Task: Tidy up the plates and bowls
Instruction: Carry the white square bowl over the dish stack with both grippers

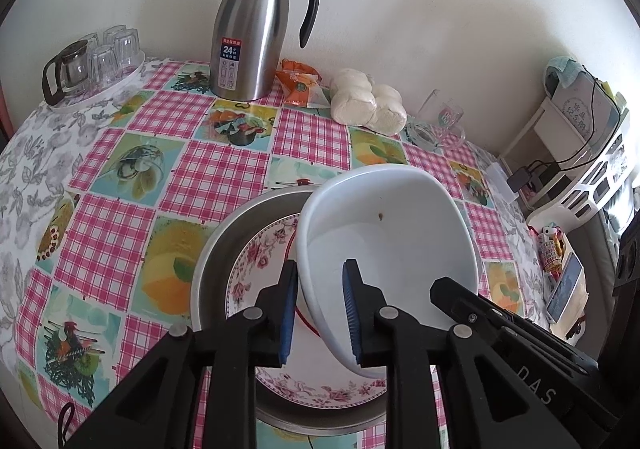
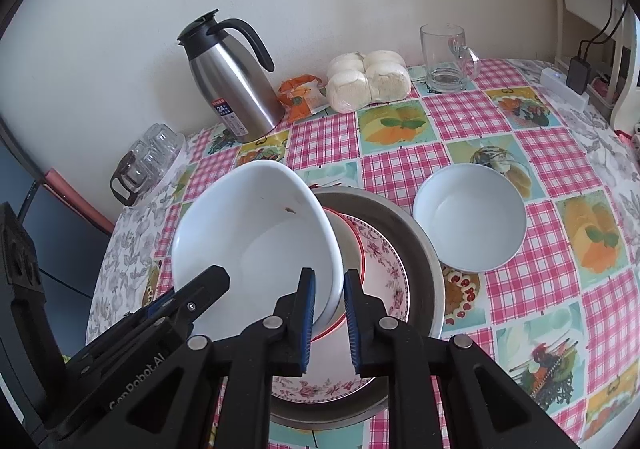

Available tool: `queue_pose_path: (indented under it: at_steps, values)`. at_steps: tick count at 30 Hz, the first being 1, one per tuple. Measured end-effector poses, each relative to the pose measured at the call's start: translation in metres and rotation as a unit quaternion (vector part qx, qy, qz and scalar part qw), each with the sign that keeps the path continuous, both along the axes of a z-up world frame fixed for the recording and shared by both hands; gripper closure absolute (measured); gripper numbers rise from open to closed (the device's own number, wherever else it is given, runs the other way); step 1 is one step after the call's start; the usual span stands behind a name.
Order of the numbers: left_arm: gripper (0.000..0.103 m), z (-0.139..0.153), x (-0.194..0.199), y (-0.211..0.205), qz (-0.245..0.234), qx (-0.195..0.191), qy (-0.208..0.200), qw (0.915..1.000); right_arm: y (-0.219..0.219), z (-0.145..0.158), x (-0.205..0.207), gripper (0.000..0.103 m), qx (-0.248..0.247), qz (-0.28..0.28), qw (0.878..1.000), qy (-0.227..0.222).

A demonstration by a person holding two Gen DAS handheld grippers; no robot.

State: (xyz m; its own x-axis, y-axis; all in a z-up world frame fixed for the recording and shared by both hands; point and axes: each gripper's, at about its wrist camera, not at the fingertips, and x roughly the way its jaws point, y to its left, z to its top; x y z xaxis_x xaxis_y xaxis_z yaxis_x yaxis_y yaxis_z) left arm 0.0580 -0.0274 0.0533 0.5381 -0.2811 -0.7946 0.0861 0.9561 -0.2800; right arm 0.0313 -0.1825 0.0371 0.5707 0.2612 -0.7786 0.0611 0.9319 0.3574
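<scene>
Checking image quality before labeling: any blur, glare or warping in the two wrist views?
Left wrist view: sharp, soft daylight, strong fisheye bend at the tablecloth edges, mild sheen on the steel jug. Right wrist view: also sharp, black corners, soft shading inside the tilted white bowl, no harsh glare.

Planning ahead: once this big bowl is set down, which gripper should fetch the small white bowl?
Right, probably. The small white bowl sits on the cloth right of the metal basin in the right gripper view; the left camera doesn't show it.

Right claw (image 2: 329,323) clamped on tilted white bowl's (image 2: 256,233) rim, above floral plate (image 2: 384,273) in steel pan (image 2: 424,249), second white bowl (image 2: 470,217) beside on counter (image 2: 400,161)
</scene>
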Motion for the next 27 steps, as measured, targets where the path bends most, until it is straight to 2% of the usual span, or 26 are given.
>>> queue_pose_path:
  at_steps: [8, 18, 27]
  values:
    - [0.081, -0.008, 0.006, 0.004, -0.003, -0.024, 0.017, 0.9996, -0.003, -0.002, 0.001, 0.084, 0.01, -0.005, 1.0, 0.006]
    - [0.081, -0.019, 0.012, 0.012, 0.007, -0.052, 0.042, 0.9978, -0.008, -0.022, 0.008, 0.084, 0.034, -0.005, 0.999, 0.043]
    - [0.081, -0.019, 0.012, 0.017, 0.018, -0.059, 0.047, 0.997, -0.001, -0.02, 0.007, 0.083, 0.02, 0.005, 0.999, 0.044]
